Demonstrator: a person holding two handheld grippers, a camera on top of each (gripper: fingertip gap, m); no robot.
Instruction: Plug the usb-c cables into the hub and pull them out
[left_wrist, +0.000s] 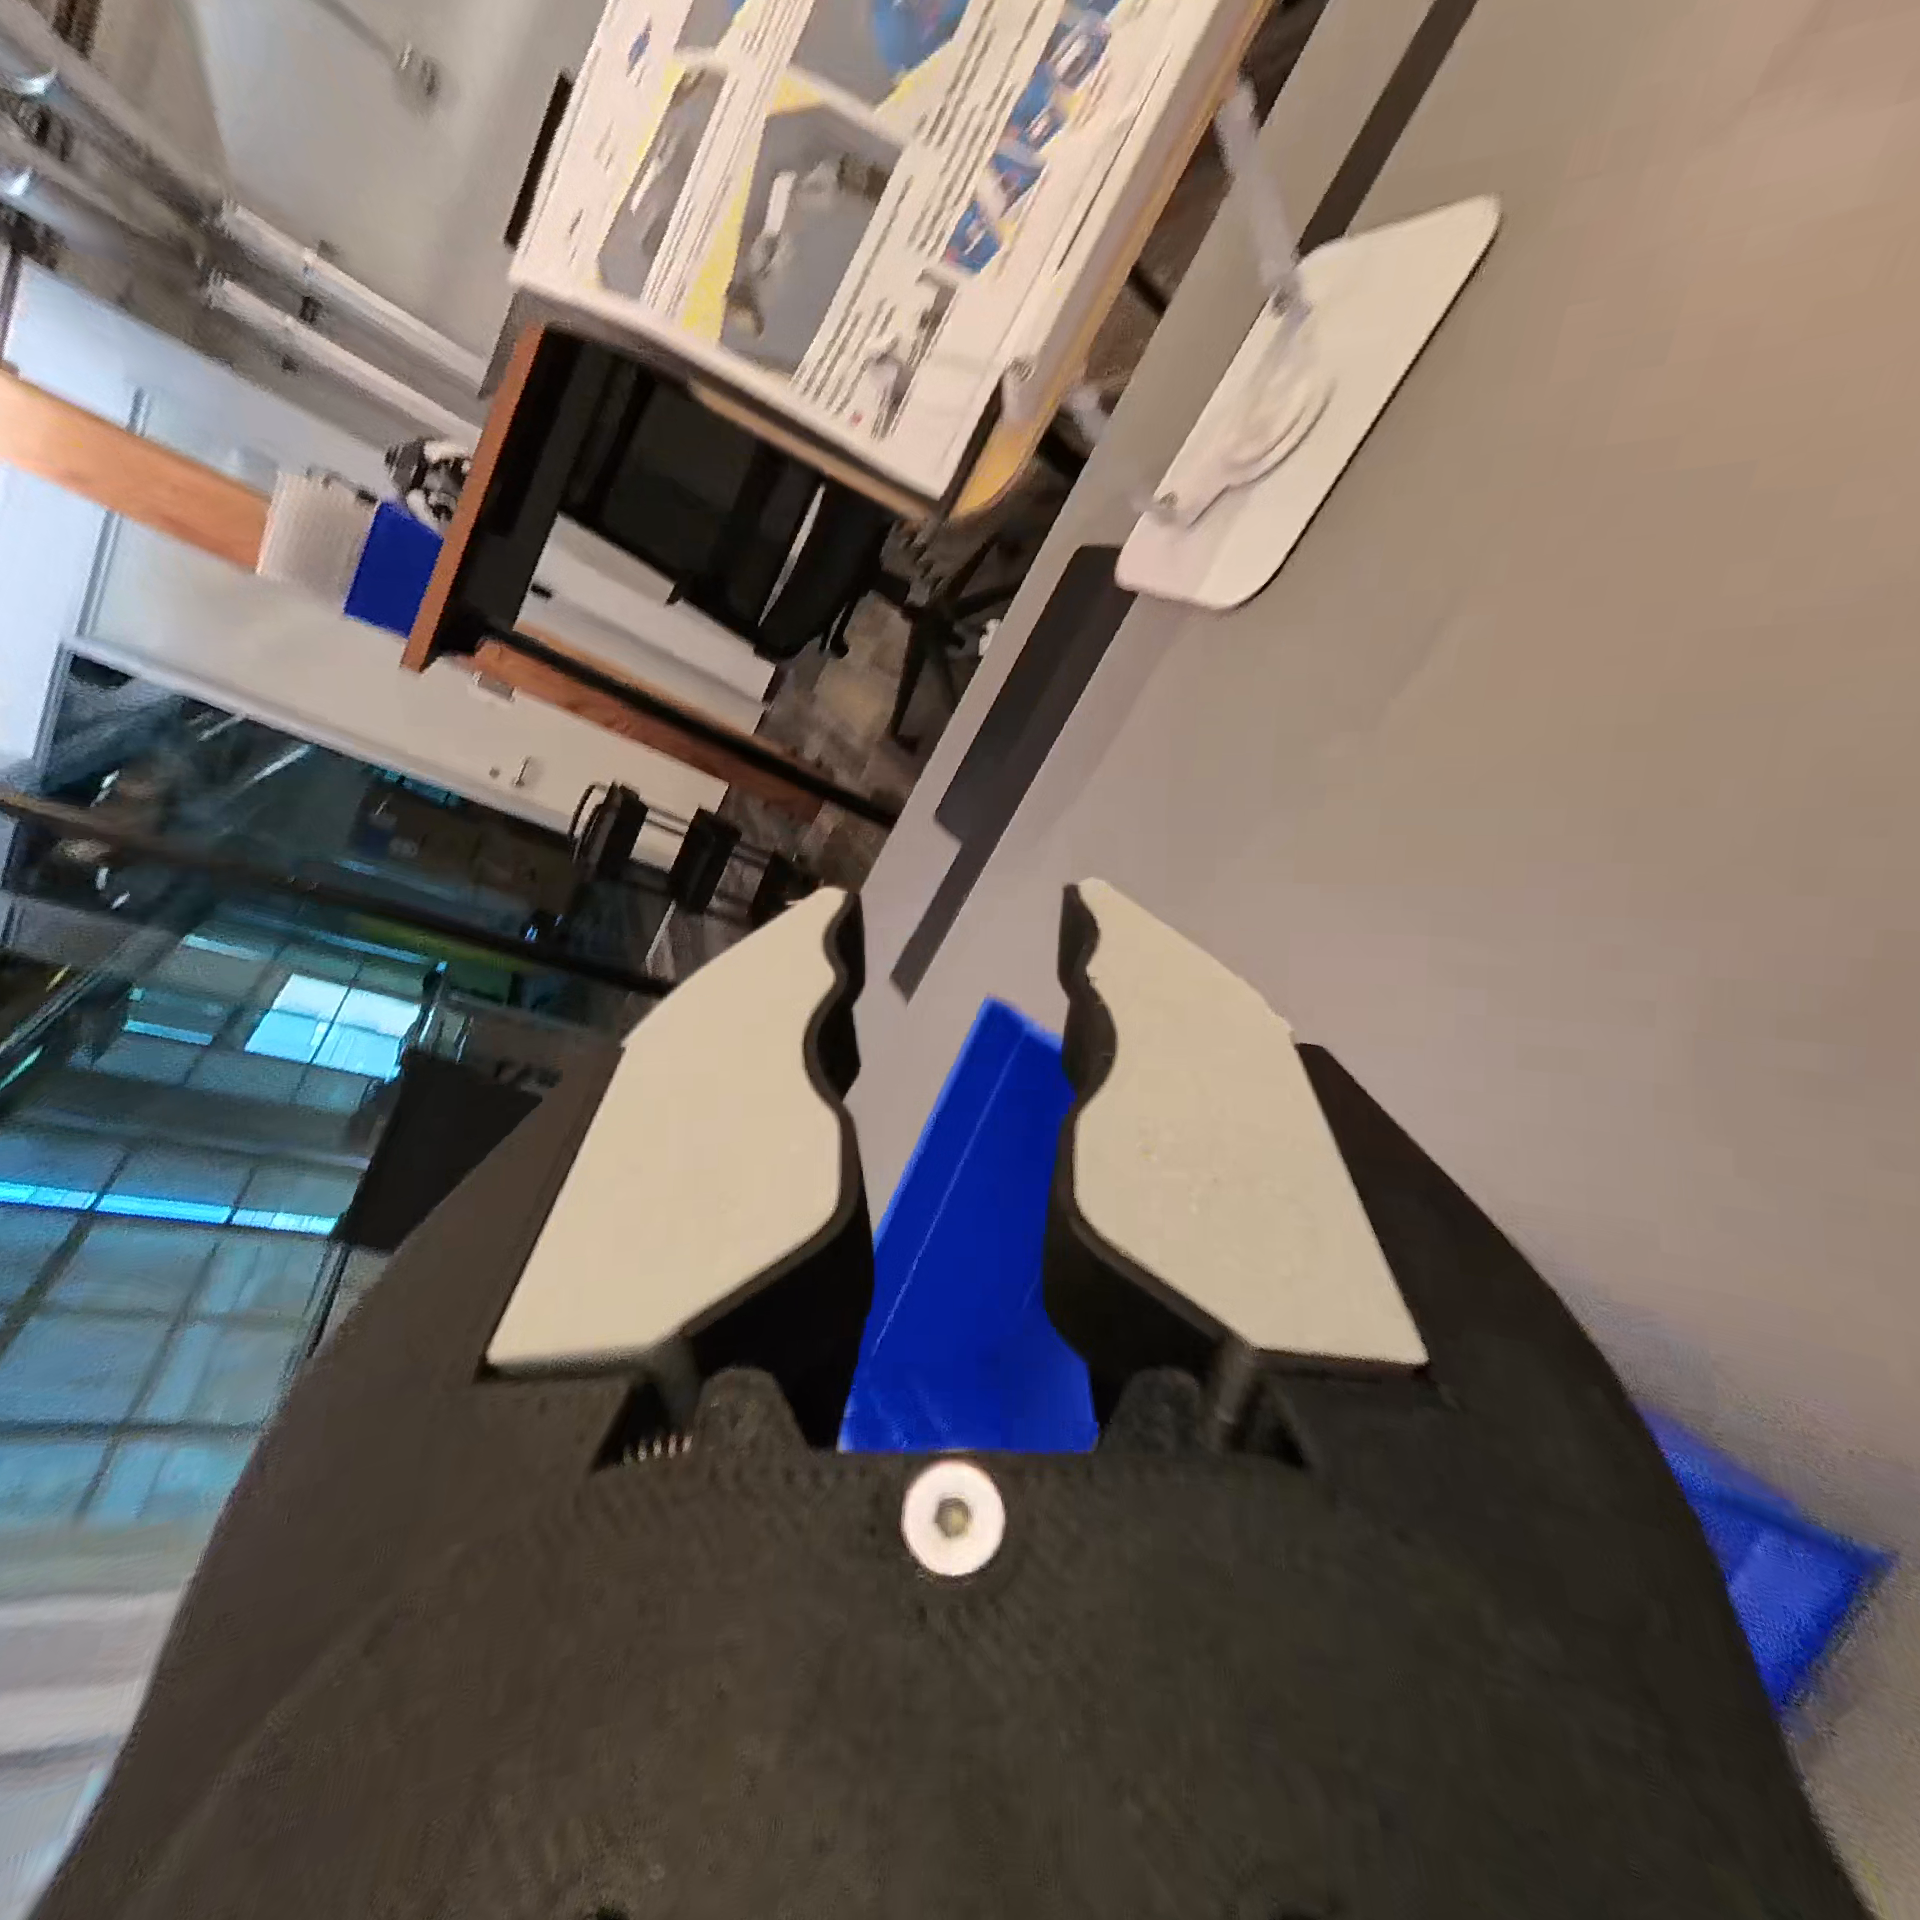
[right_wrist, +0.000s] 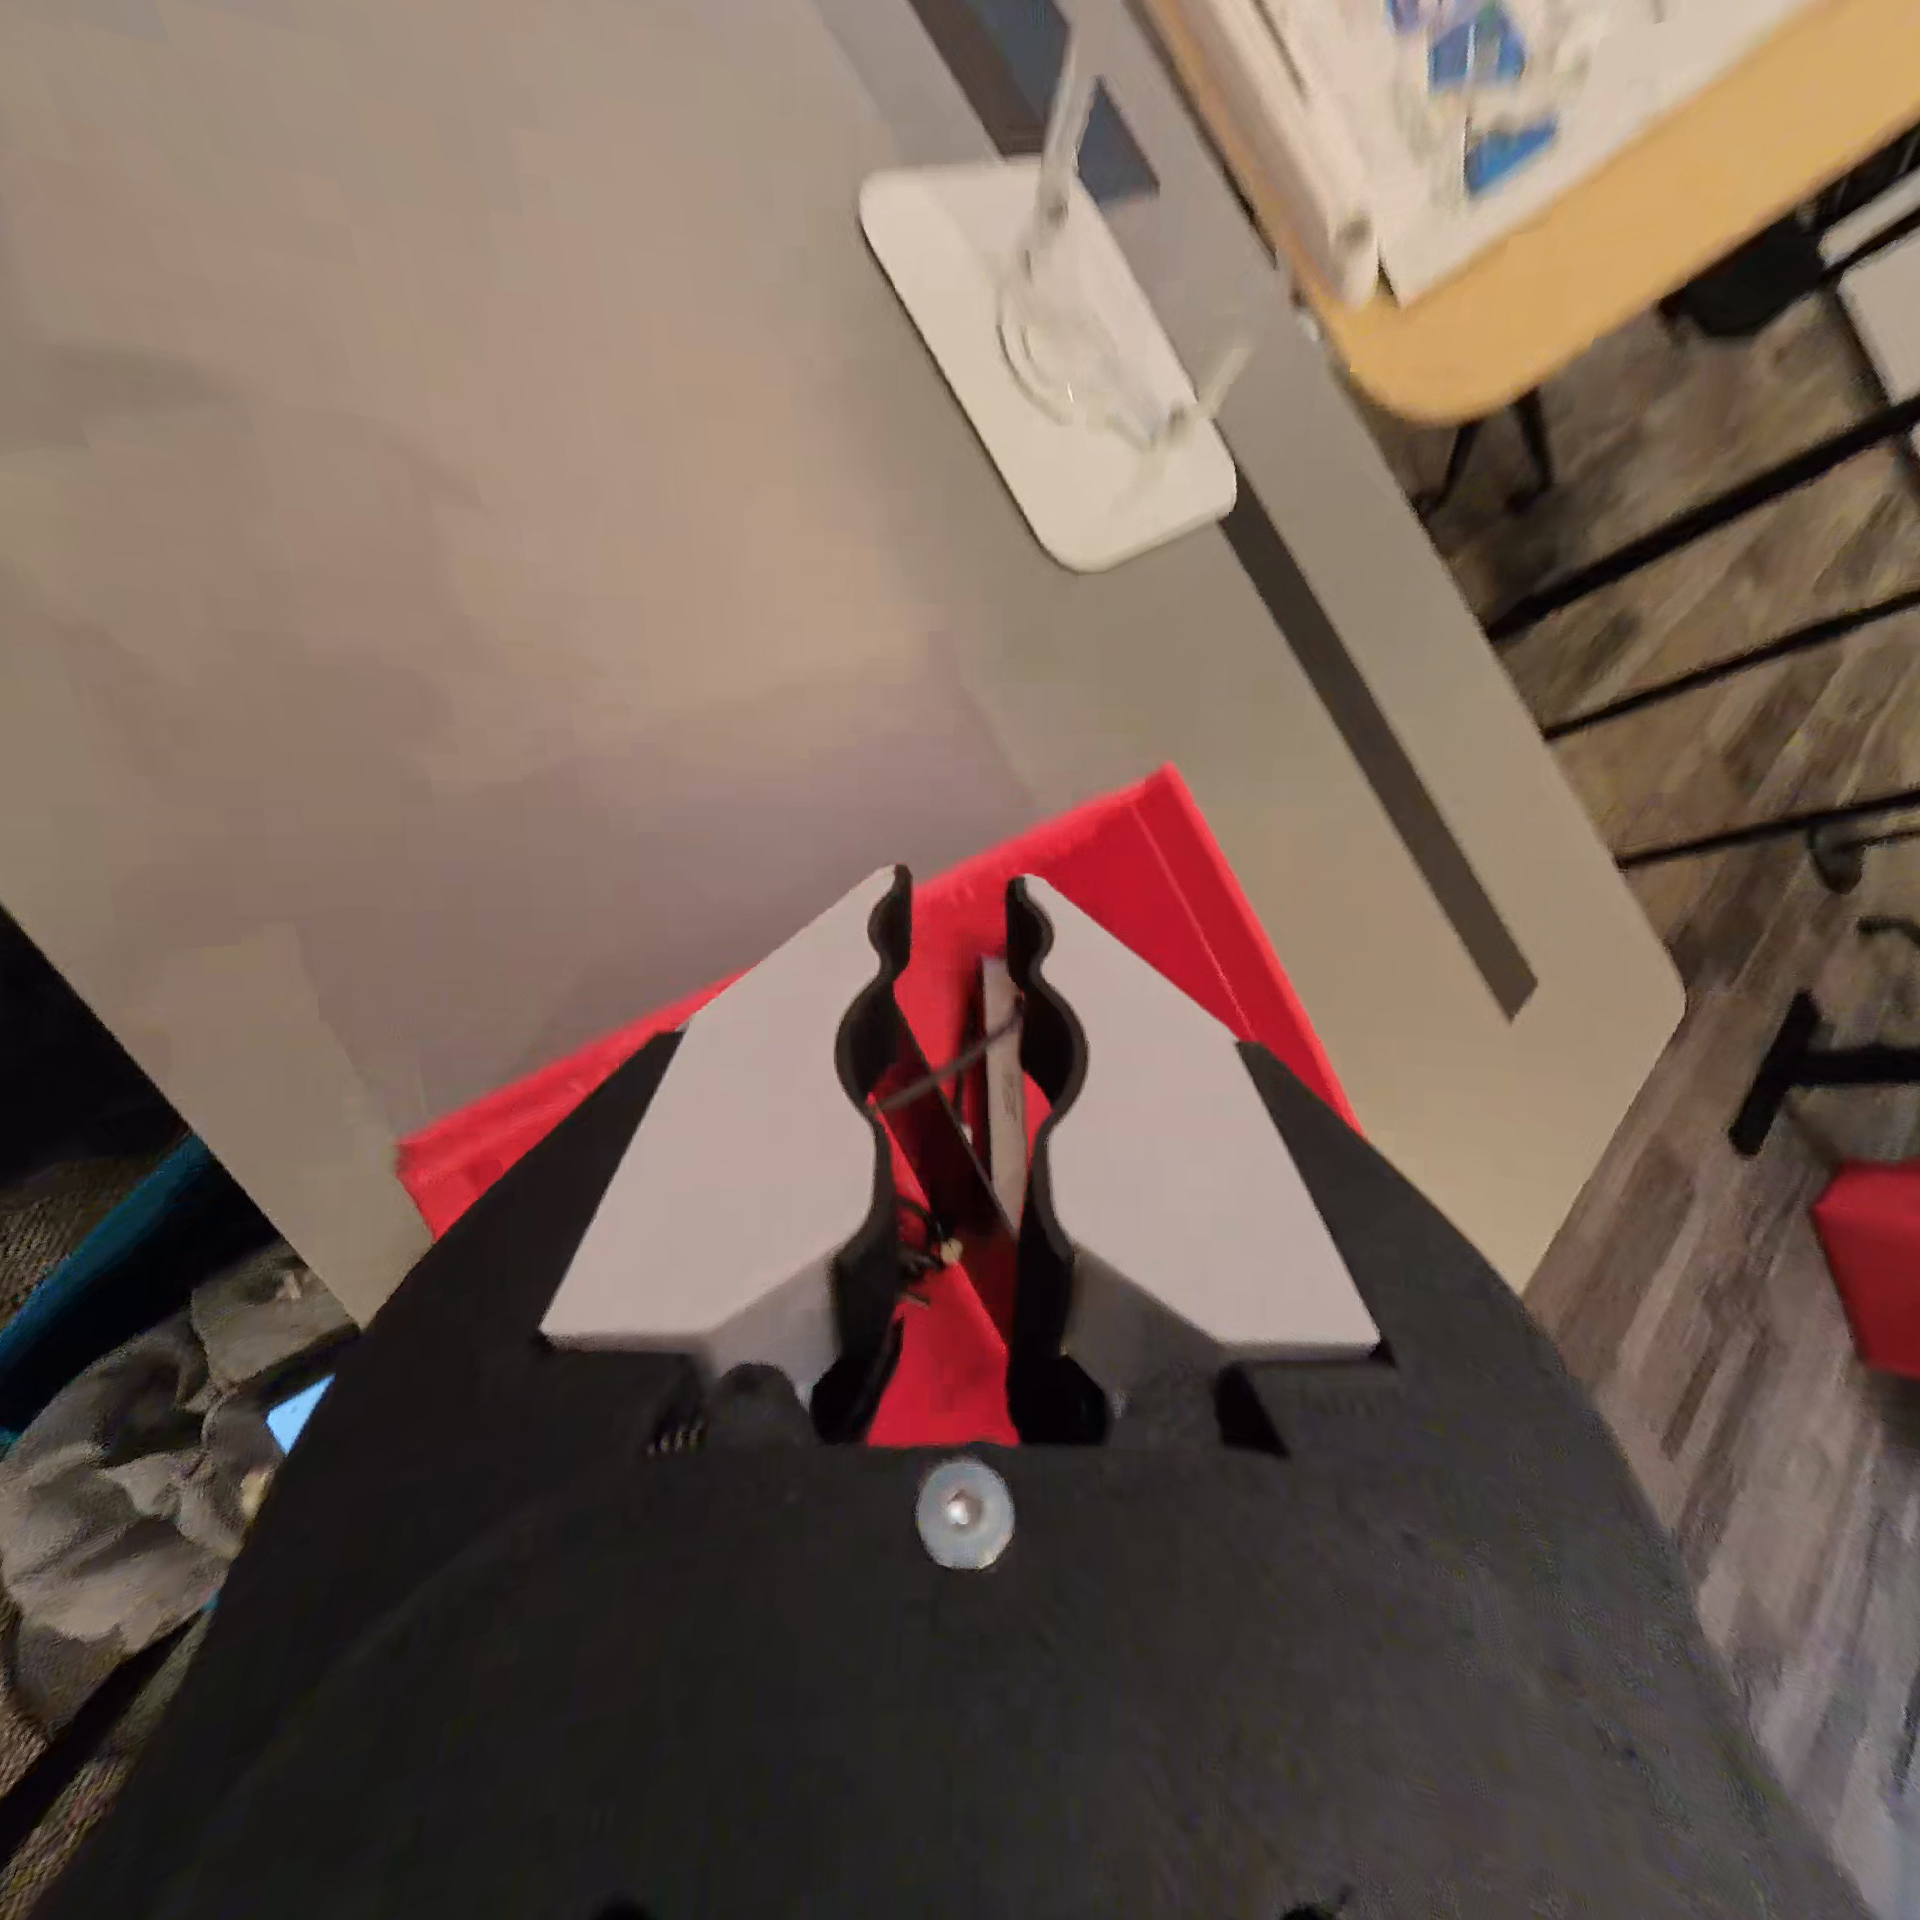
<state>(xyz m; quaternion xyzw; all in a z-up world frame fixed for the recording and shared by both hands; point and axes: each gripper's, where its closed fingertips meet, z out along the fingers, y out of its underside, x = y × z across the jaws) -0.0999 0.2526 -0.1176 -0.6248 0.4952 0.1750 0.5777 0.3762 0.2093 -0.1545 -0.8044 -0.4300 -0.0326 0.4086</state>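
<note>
Hovering over grey table (left_wrist: 1558, 935), left gripper (left_wrist: 961, 935) parted, nothing between fingers; blue bin (left_wrist: 966, 1247) below it, white stand base (left_wrist: 1320, 405) well ahead. Printed poster board (left_wrist: 862, 208) beyond table edge, text too blurred to read.

Right wrist view: right gripper (right_wrist: 958, 904) parted, empty, above red bin (right_wrist: 1174, 862) at table edge; inside bin, silver hub (right_wrist: 1003, 1091) with thin black cable (right_wrist: 935, 1086) beside it, both partly hidden. Marking on hub unreadable.

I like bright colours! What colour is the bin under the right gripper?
Red. The bin shows best in the right wrist view, under the right gripper.
</note>
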